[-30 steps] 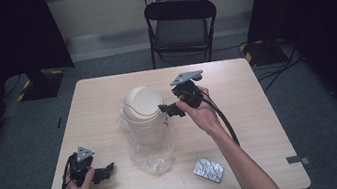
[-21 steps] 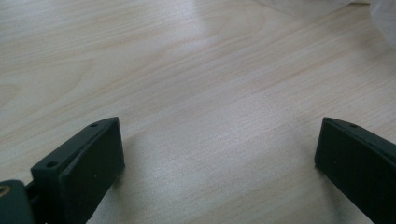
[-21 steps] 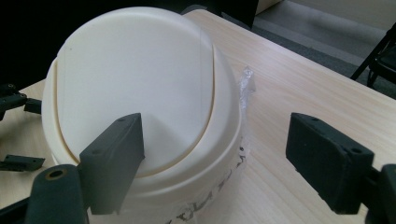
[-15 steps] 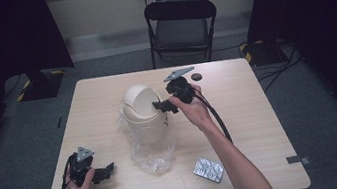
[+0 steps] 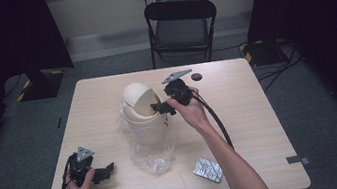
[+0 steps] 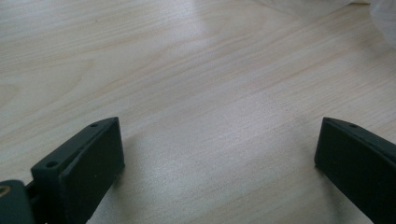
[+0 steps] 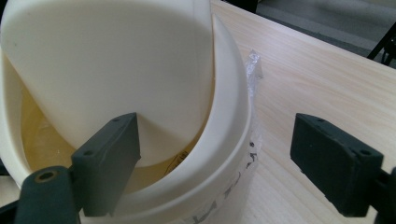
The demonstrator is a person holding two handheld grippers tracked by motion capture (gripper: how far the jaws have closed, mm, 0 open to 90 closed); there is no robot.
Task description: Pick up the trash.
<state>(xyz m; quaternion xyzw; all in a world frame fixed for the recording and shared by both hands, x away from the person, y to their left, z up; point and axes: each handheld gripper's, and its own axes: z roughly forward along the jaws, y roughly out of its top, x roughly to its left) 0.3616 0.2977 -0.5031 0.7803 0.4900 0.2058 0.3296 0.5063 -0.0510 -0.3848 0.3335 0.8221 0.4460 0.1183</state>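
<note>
Over the last second my right gripper (image 5: 162, 108) has slid from beside the cream bin (image 5: 145, 115) in to its rim, while my left gripper (image 5: 101, 172) has stayed put on the worktop (image 5: 240, 114), near the front-left corner and well apart from the bin. The bin stands near the middle of the worktop with its domed swing lid (image 5: 135, 95) tipped up and back, leaving the mouth open on my side. A clear plastic bag (image 5: 154, 152) is bunched around the bin's base and spills toward the front edge. My right jaws stand wide apart, straddling the bin's rim: one jaw reaches over the opening, the other hangs outside the wall, and neither grips anything.

My right gripper view (image 7: 215, 172) looks into the bin (image 7: 224, 140): the inner wall is a yellowish cream, the lid (image 7: 116, 70) leans over most of the opening, and I cannot tell whether anything lies at the bottom. A crinkle of the bag (image 7: 253, 63) shows just outside the rim there.

My left gripper view (image 6: 219, 168) shows my left jaws spread wide over bare wood, holding nothing, with a pale edge of the bag (image 6: 303, 5) at the far side.

From the high view come the things beyond the bin: a silver blister pack (image 5: 207, 169) lying front-right of it, a small black disc (image 5: 196, 76) behind and to its right, and a folding chair (image 5: 181, 27) past the worktop's far edge.
</note>
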